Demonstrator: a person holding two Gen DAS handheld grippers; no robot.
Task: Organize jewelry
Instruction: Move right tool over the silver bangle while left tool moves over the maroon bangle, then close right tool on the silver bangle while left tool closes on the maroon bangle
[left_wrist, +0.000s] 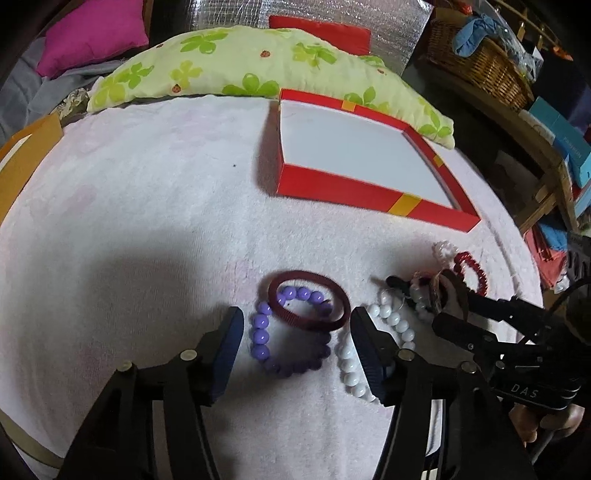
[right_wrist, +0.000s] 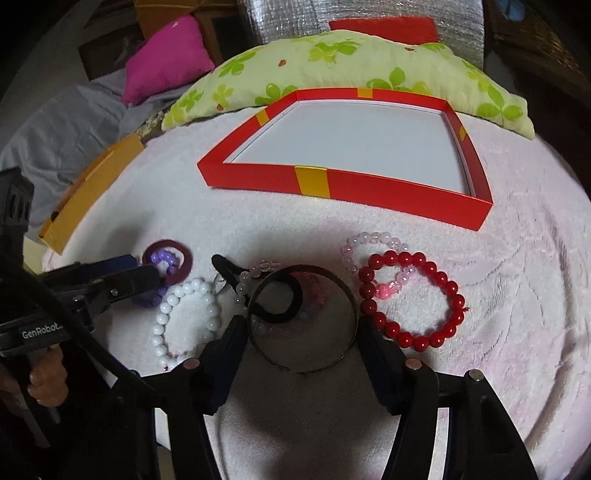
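left gripper (left_wrist: 297, 341): black frame, dark blue pads, round silver screws, "GenRobot" lettering on its body | right gripper (right_wrist: 301, 345): black frame, dark pads, silver screws, "DAS" lettering, black cable | hand (right_wrist: 46, 380): bare fingers around a black handle

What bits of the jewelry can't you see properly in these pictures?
- Purple bead bracelet, right wrist view: mostly hidden behind the left gripper.
- White bead bracelet, left wrist view: part hidden behind a finger.
- Bronze bangle, left wrist view: mostly hidden by the right gripper.
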